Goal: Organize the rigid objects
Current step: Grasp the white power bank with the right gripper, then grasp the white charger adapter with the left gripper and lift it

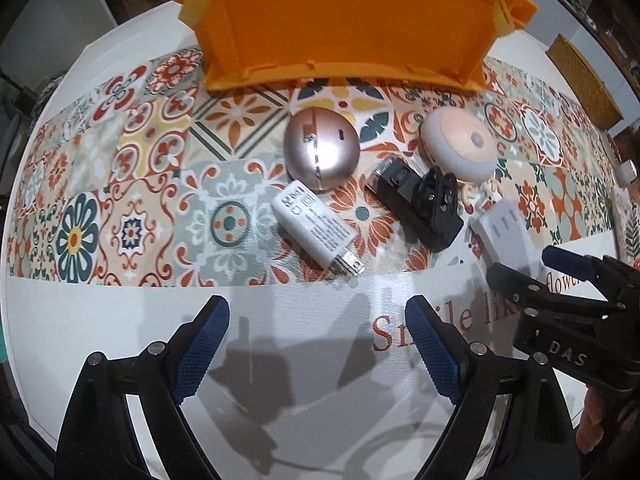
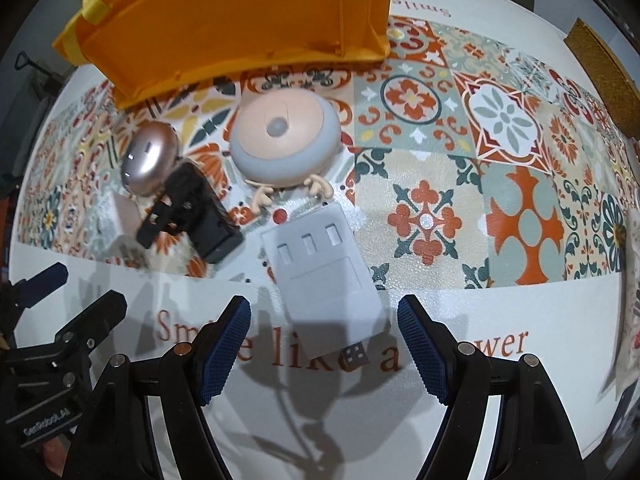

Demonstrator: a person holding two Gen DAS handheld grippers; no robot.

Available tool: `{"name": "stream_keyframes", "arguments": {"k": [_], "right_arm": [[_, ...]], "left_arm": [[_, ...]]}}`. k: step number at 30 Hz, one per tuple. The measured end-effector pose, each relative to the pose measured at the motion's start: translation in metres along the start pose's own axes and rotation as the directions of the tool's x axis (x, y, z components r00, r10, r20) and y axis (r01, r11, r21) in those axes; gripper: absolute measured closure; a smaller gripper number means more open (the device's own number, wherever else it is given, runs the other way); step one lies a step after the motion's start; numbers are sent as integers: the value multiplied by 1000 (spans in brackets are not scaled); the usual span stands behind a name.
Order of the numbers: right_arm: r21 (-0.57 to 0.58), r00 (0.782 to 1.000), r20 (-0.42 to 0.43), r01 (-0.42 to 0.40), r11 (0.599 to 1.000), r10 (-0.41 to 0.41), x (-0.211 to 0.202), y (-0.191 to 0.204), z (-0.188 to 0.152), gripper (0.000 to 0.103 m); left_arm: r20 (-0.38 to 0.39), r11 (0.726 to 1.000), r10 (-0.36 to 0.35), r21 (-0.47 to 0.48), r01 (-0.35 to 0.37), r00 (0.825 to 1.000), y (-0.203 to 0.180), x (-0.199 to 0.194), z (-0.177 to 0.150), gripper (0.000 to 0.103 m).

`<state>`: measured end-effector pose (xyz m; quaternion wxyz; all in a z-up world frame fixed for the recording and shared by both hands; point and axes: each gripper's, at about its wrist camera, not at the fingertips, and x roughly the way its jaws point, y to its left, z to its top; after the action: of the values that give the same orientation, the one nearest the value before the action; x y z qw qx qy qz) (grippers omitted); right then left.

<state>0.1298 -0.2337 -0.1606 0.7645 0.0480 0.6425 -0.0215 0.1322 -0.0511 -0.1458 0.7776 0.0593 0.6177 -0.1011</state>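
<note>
The white USB hub (image 2: 326,272) lies flat on the surface (image 2: 500,392), just ahead of the right claw (image 2: 324,350), whose fingers are apart and empty. The left claw (image 1: 318,346) is apart and empty too, near the white charger (image 1: 316,230).

A tile-patterned mat (image 2: 500,128) covers the white table (image 1: 100,328), a woven panel (image 1: 584,80) beyond

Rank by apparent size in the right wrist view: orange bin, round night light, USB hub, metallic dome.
1. orange bin
2. round night light and USB hub: look alike; the hub lies nearer the camera, so unranked
3. metallic dome
</note>
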Motion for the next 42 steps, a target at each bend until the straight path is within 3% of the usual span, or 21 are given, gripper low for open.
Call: {"name": "stream_keyframes", "arguments": {"k": [11,15,25,33,42], "right_arm": [[-26,999,25,33,999,-33,17,-2,5,34],[-39,998,50,51,998,-49,17,3,7,48],[-8,998,60,17,1000,-16,5,6,-3,50],[82,997,76,-27,996,21,-14,4,-8,50],[172,997,59,-59,983,50,-24,14,-13,50]], "left_arm": [[-12,1000,10,17,-10,1000,-6,9,5,13],[-17,1000,4,11,-4,1000,-5,9,3,13],[14,999,-30,23,30,999,3,4,0,13],[72,983,-106,158,94,992,13,-14,0,13],[111,939,-137,330,94,984,10,-5,8,13]]}}
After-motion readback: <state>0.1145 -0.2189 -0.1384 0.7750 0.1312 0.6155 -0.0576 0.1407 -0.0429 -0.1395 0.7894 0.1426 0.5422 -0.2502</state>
